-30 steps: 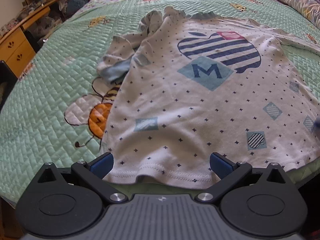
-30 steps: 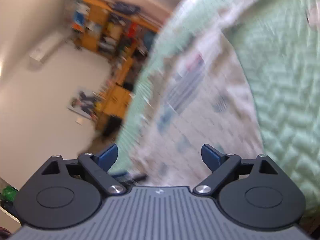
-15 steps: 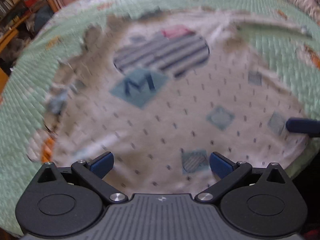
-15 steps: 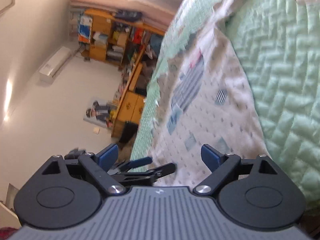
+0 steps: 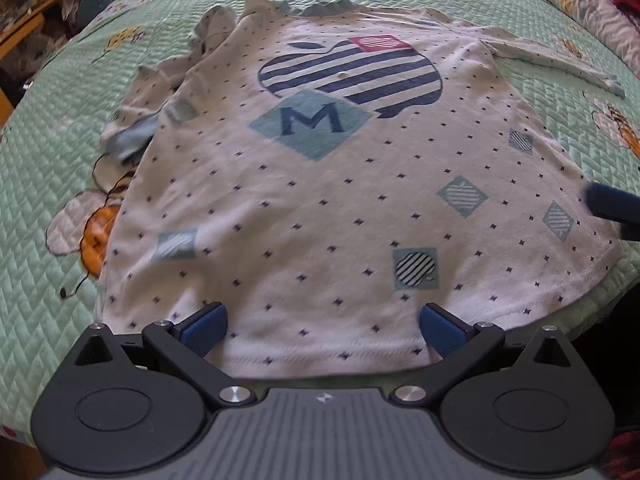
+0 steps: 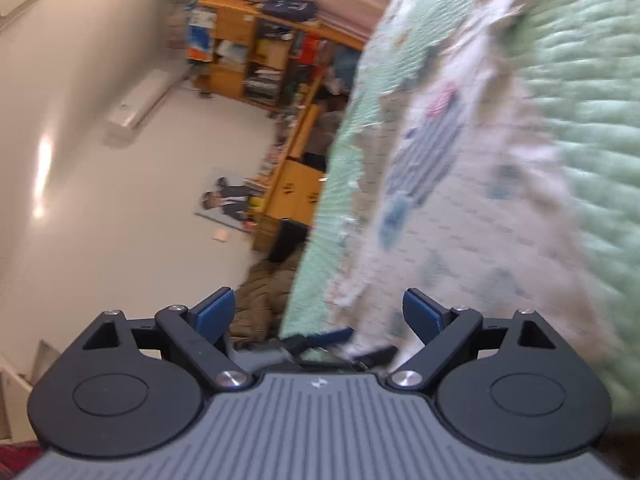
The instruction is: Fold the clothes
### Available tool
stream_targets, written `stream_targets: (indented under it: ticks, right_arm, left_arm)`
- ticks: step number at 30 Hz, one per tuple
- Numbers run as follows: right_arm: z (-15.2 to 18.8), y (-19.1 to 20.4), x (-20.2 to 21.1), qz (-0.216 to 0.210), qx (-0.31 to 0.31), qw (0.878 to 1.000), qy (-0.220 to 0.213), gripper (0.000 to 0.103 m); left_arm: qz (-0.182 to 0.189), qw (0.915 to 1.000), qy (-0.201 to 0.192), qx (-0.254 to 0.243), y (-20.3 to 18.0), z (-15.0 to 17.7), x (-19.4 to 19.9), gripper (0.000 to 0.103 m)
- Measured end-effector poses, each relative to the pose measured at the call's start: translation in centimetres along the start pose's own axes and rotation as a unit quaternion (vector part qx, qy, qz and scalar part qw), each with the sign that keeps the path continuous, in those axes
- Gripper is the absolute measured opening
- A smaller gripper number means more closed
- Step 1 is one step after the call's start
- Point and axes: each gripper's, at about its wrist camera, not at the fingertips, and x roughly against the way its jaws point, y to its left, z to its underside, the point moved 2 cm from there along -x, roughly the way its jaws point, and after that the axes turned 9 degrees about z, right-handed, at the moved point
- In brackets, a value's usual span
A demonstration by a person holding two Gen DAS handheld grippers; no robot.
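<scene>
Shirt (image 5: 320, 200) lies spread face up on the green quilted bed (image 5: 48, 168), filling the middle of the left wrist frame, its long axis running from the collar at top centre down to the hem at the bottom. Left claw (image 5: 322, 330), jaws apart and empty, sits right over that near hem, so it is the nearer one. Right claw (image 6: 318, 314), also spread and empty, views the shirt side-on from its right edge.
</scene>
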Motion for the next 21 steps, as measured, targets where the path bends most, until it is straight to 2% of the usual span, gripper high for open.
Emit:
stream_targets:
  ticks: [2,3,4,6,8,10,11,13,16,21]
  right_arm:
    - [0.7,-1.6,-2.5,0.021,-0.020,0.999,0.038,0.091]
    - [1.2,-2.2,-3.1,0.029,-0.027,0.998,0.053,0.088]
    - [1.8,-2.4,-3.1,0.029,-0.027,0.997,0.062,0.079]
    - [3.0,-2.9,-3.3,0.029,-0.027,0.996,0.080,0.080]
    - [3.3,-2.9,-2.7,0.024,-0.034,0.996,0.076,0.082]
    - [2.8,-2.4,-2.1,0.012,-0.037,0.997,0.060,0.087]
    - [2.4,-2.1,-1.9,0.005,-0.034,0.998,0.052,0.087]
    - [1.2,-1.1,-2.0,-0.003,-0.023,0.999,0.041,0.087]
    - [-0.4,0.3,-2.9,0.002,-0.004,1.000,0.030,0.088]
    - [-2.5,0.7,-4.5,0.016,-0.002,1.000,0.012,0.090]
  left_arm:
    - [0.000,1.0000,0.000,0.009,0.6,0.2,0.4,0.102]
    - [-0.001,0.9999,-0.001,0.013,1.1,0.4,0.8,0.102]
    - [-0.002,0.9998,-0.003,0.019,1.6,0.5,1.3,0.102]
    - [0.001,0.9993,-0.011,0.035,2.9,0.8,2.3,0.102]
    - [0.035,0.9960,-0.033,0.075,4.8,0.8,3.7,0.100]
    - [0.069,0.9882,-0.065,0.120,6.8,0.5,5.2,0.100]
    - [0.071,0.9853,-0.079,0.134,7.6,0.1,5.8,0.100]
    - [0.056,0.9836,-0.095,0.142,8.5,-1.1,6.3,0.100]
    - [0.021,0.9878,-0.099,0.118,9.0,-3.2,5.7,0.101]
    - [-0.004,0.9919,-0.065,0.109,10.0,-4.8,2.2,0.100]
